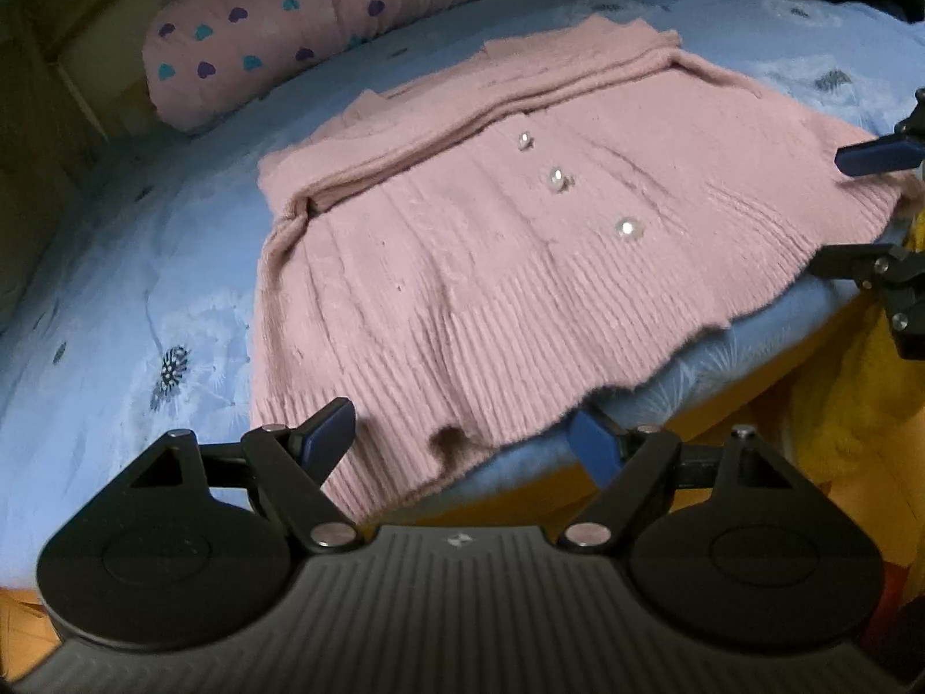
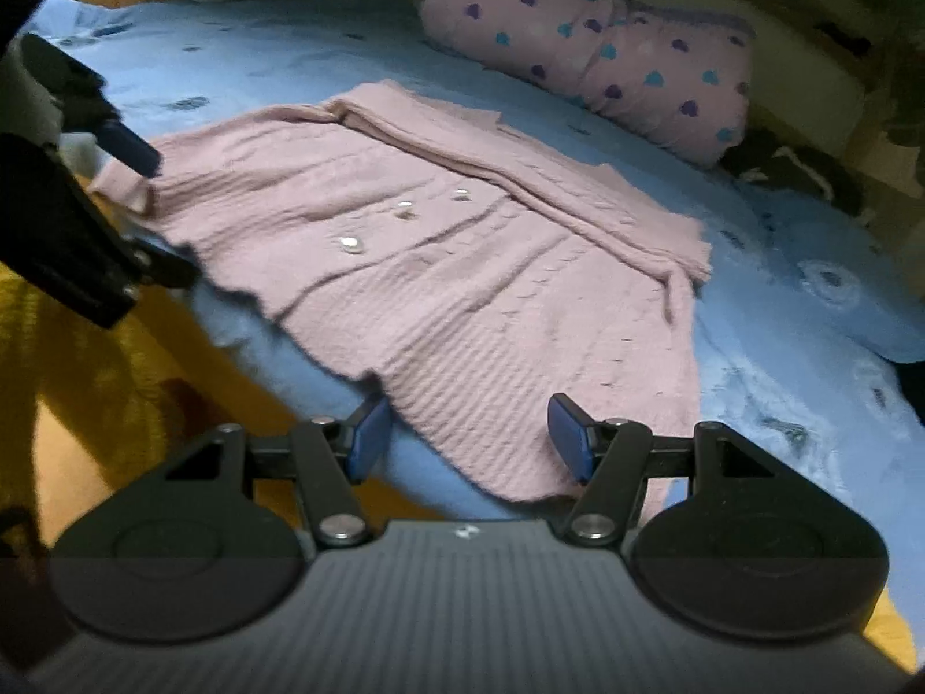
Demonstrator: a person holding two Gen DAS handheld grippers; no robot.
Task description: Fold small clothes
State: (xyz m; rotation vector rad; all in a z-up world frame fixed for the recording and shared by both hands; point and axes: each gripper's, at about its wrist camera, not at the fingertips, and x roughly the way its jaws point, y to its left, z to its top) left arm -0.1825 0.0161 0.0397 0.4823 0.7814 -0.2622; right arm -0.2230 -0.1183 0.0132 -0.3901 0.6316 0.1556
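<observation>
A pink knit cardigan (image 1: 520,266) with three pearl buttons lies flat on the blue bedsheet (image 1: 144,289), sleeves folded across its upper part. My left gripper (image 1: 462,445) is open, its fingers astride the near corner of the ribbed hem. My right gripper (image 2: 468,434) is open, its fingers astride the other hem corner of the cardigan (image 2: 462,266). The right gripper also shows at the right edge of the left wrist view (image 1: 867,202), open around the hem. The left gripper shows at the left edge of the right wrist view (image 2: 150,214), open around the hem corner.
A pink pillow with heart prints (image 1: 300,23) lies at the far side of the bed, also in the right wrist view (image 2: 607,46). The bed edge runs just under both grippers, with an orange-yellow cover (image 1: 838,405) below it. Dark items (image 2: 798,168) lie beside the pillow.
</observation>
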